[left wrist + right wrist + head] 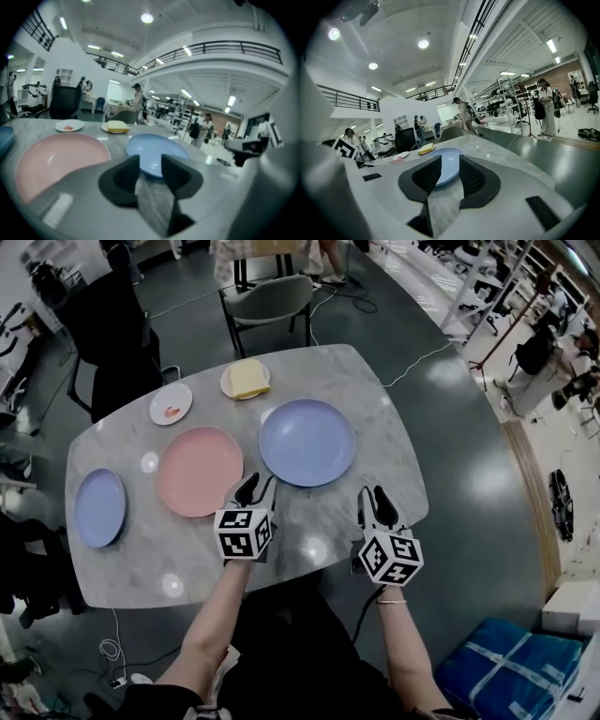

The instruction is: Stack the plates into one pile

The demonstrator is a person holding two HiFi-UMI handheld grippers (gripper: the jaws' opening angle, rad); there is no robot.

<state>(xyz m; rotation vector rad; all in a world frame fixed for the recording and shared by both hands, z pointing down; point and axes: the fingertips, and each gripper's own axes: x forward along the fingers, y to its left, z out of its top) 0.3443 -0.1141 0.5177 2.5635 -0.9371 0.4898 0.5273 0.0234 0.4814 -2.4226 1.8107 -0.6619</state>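
On the grey marble counter (380,418), five plates, each lying separately
Item 1: large blue plate (307,442), centre, empty; reference for all places below
Item 2: pink plate (200,471), just left of it, rims near but apart
Item 3: small blue plate (99,507), far left of it, by the counter edge
Item 4: small white plate (171,403) with a red smear, beyond it and to the left
Item 5: small plate (228,385) bearing a yellow block (248,378), beyond it
Item 6: left hand-held gripper (257,486), jaws apart, nothing held, tips just short of its near rim
Item 7: right hand-held gripper (373,498), jaws apart, nothing held, nearer than it and to the right, clear of it
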